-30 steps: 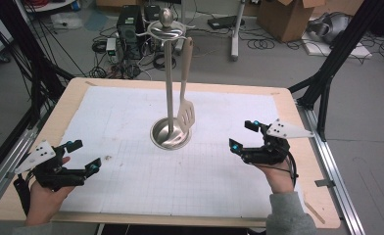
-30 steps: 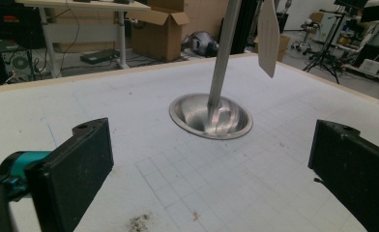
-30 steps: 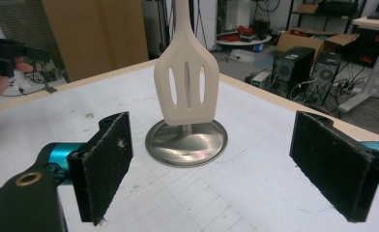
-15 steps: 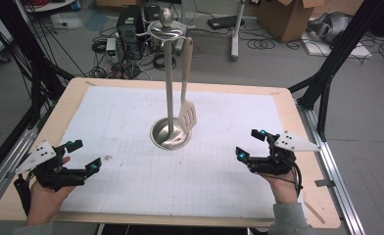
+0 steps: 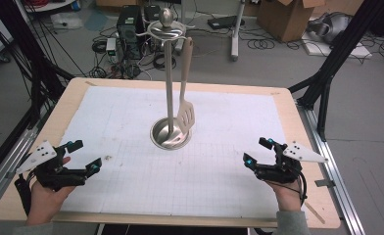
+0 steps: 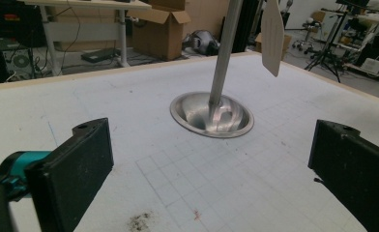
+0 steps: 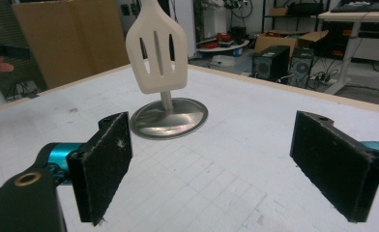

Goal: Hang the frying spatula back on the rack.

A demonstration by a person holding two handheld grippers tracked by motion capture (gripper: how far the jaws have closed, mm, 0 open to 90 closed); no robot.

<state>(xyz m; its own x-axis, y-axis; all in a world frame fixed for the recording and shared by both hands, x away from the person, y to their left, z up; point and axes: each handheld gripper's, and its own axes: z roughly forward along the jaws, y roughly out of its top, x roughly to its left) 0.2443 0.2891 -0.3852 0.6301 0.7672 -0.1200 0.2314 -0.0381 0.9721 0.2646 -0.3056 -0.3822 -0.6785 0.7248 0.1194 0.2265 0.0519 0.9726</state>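
Observation:
A metal utensil stand (image 5: 169, 93) rises from a round dished base (image 5: 169, 133) at the middle of the white gridded mat (image 5: 131, 117). A beige slotted spatula (image 5: 185, 105) hangs from its top hook, blade just above the base. The left gripper view has the base (image 6: 211, 115) and the spatula's edge (image 6: 272, 36) ahead. In the right gripper view the spatula blade (image 7: 156, 53) hangs in front of the base (image 7: 170, 119). My left gripper (image 5: 84, 157) rests open near the front left. My right gripper (image 5: 257, 151) is open near the front right. Both hold nothing.
The wooden table (image 5: 298, 127) edges the mat on all sides. Beyond the far edge lie a computer tower (image 5: 131, 24), cables and cardboard boxes (image 5: 285, 17) on the floor. Black frame struts (image 5: 332, 63) stand at both sides.
My right gripper has drawn back toward the front right of the table and lowered. The left gripper has stayed still, and the spatula hangs as before.

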